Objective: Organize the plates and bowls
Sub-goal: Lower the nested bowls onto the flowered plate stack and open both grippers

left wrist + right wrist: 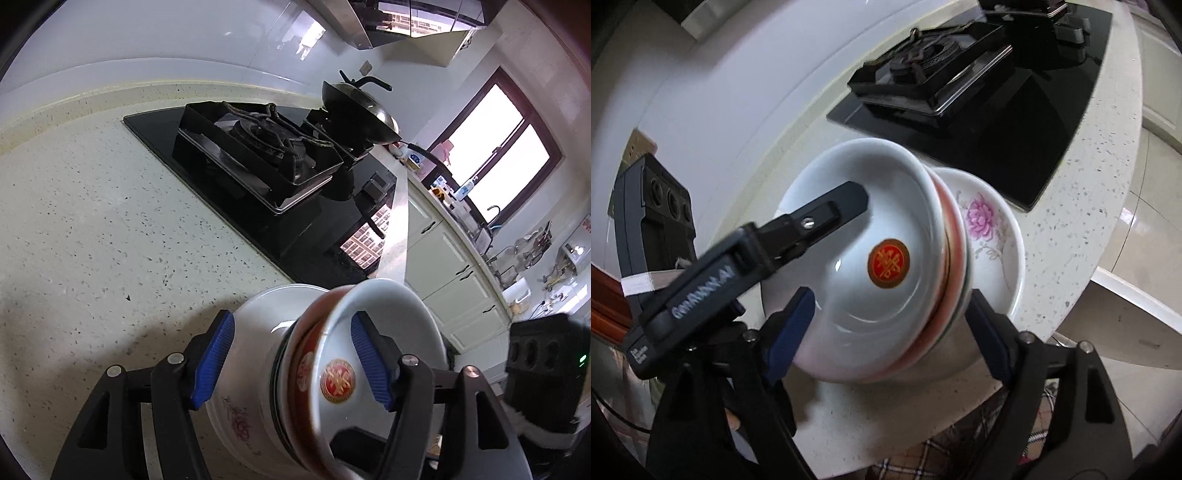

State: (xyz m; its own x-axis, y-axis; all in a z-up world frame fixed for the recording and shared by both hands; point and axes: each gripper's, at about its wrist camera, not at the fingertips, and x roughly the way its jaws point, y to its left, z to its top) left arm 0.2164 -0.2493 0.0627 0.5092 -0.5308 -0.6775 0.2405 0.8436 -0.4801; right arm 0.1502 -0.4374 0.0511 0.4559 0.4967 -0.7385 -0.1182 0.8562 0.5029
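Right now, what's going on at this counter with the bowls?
A person is working a stack of dishes with two handheld grippers. A white bowl with a red emblem sits nested on other bowls inside a floral dish on the speckled counter, beside the gas stove. The left gripper straddles the stack's wall, with one finger inside the top bowl. The right gripper brackets the stack from the near side. Whether either gripper's jaws press on it is unclear.
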